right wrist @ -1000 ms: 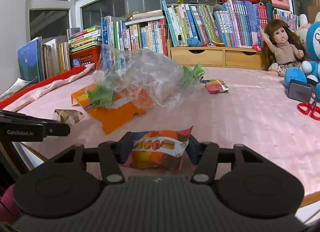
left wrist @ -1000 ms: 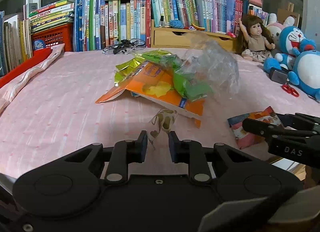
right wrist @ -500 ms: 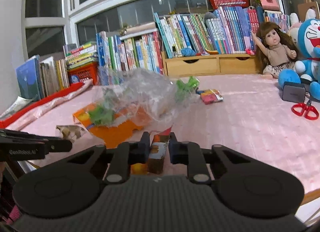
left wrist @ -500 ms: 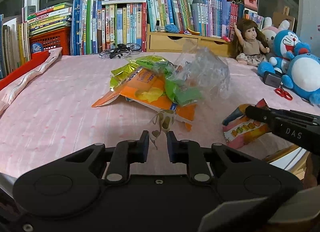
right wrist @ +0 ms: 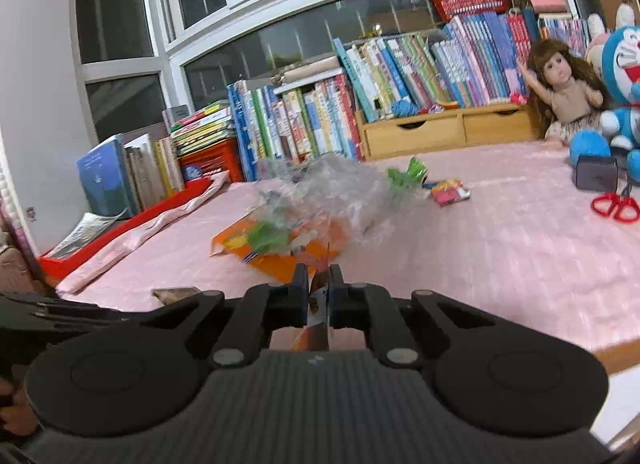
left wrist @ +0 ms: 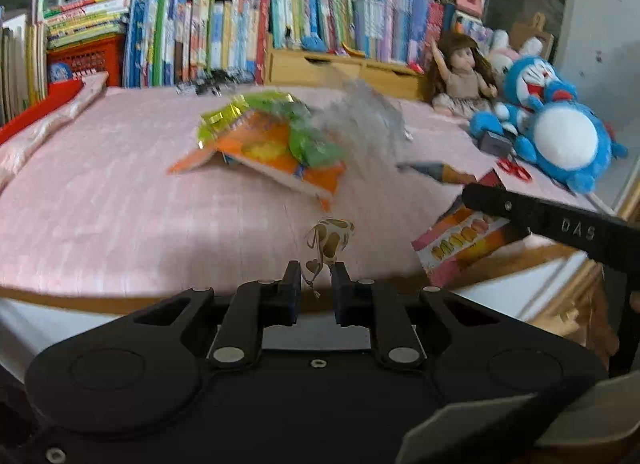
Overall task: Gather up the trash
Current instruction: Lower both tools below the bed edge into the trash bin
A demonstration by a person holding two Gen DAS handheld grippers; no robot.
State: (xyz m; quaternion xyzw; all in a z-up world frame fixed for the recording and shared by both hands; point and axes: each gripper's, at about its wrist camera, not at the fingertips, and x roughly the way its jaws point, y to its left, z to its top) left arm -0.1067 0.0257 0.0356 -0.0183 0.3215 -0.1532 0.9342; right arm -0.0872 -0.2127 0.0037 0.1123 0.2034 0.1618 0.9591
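Right gripper (right wrist: 318, 284), wide a second ago, has clenched on the colourful macaron snack packet (left wrist: 460, 242); left gripper (left wrist: 316, 284) has been closing, pinching the small crinkled gold-patterned wrapper (left wrist: 330, 238), lower centre.

A wide surface (right wrist: 500, 264) covered in a pink dotted cloth carries everything. Near its middle lies a heap of litter: an orange snack bag (left wrist: 276, 156) with green wrappers (left wrist: 316, 146) and a crumpled clear plastic bag (right wrist: 332, 188) on top. Farther back lies a small red and yellow packet (right wrist: 448, 191). Red-handled scissors (right wrist: 614, 206) and a small dark box (right wrist: 596, 173) lie by the blue plush toys (left wrist: 560, 136). A doll (right wrist: 564, 92) sits at the far edge beside a wooden drawer unit (right wrist: 444, 130). A row of books (left wrist: 200, 32) stands along the back, and a folded red and pink cloth (right wrist: 160, 220) lies along the left edge.
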